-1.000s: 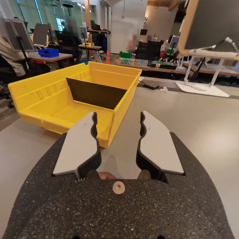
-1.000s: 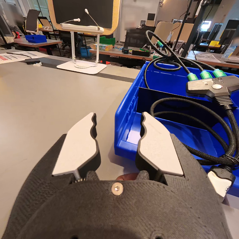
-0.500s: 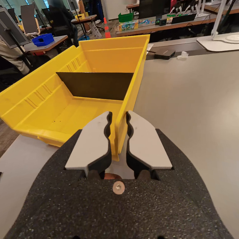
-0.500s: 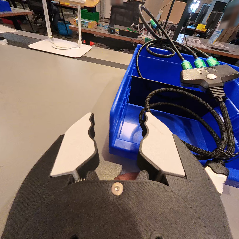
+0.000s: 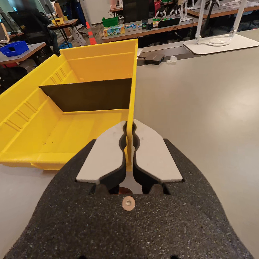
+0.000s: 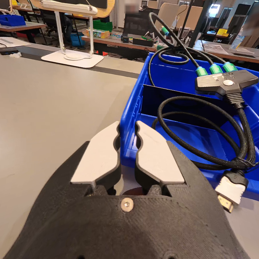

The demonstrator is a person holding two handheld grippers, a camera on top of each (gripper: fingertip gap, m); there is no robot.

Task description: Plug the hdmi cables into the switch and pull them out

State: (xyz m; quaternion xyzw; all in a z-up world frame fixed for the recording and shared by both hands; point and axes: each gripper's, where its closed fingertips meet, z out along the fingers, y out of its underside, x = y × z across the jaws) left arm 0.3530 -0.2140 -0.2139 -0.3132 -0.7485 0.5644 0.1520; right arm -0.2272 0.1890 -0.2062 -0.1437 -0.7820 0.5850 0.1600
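My left gripper (image 5: 129,123) is shut on the right side wall of an empty yellow bin (image 5: 98,65) that has a black divider (image 5: 91,96). My right gripper (image 6: 126,124) straddles the left wall of a blue bin (image 6: 130,112), its fingers closed against that wall. In the blue bin a black HDMI switch (image 6: 225,84) rests on a black divider, with three green-collared cables (image 6: 214,69) plugged in. Its own braided lead (image 6: 210,140) coils in the near compartment, and its white plug (image 6: 229,192) hangs over the front edge.
The grey table (image 5: 196,112) lies between the two bins. A white stand (image 6: 72,57) sits at the back, and a small black box (image 5: 154,58) with a white clip lies near the yellow bin's far corner. Desks and chairs fill the room behind. Across from one pair of fingers to the other is roughly 70 centimeters. My right tips are roughly 20 centimeters from the black HDMI switch (image 6: 225,84).
Both grippers moved forward and closed from open. The left one clamped the yellow bin's right wall; the right one closed on the blue bin's left wall.
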